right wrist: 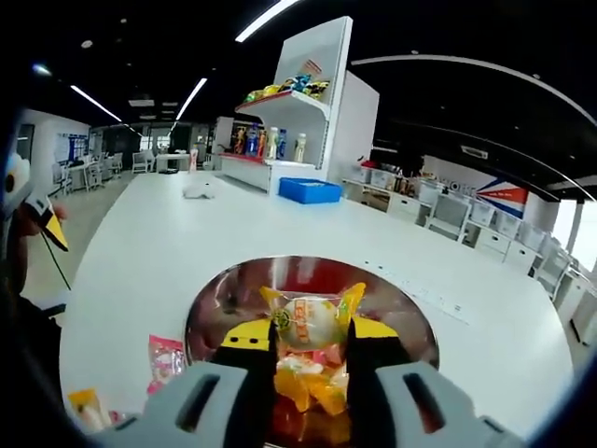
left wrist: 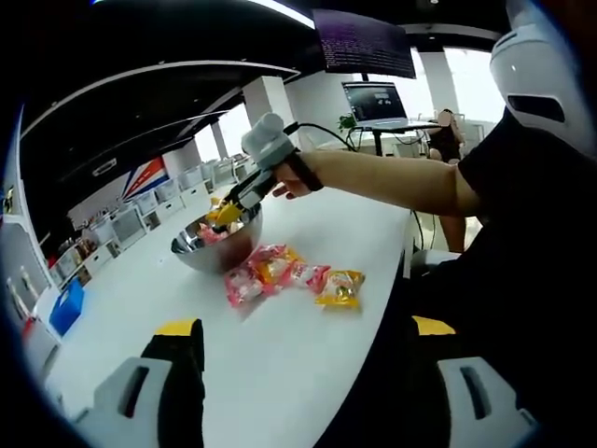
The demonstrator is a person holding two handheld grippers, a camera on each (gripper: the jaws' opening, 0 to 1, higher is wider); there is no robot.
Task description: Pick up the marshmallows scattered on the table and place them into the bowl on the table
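A steel bowl point(left wrist: 201, 254) stands on the white table point(left wrist: 308, 224), with a few packets showing inside it. Beside the bowl lie several marshmallow packets: pink ones point(left wrist: 246, 286), a red one point(left wrist: 313, 275) and a yellow one point(left wrist: 340, 288). A person's hand holds my right gripper point(left wrist: 227, 215) over the bowl, shut on a yellow marshmallow packet point(right wrist: 308, 322). In the right gripper view this gripper point(right wrist: 311, 341) hangs above the bowl point(right wrist: 207, 303), where more packets point(right wrist: 308, 390) lie. My left gripper point(left wrist: 306, 327) stands open and well back from the packets, with nothing between its jaws.
A pink packet point(right wrist: 166, 359) and a yellow one point(right wrist: 84, 406) lie left of the bowl. A blue box point(right wrist: 310, 190) and a white shelf unit point(right wrist: 308, 103) with bottles stand at the far end. The person's arm point(left wrist: 392, 182) reaches across the table. A laptop point(left wrist: 375, 101) sits on a stand behind.
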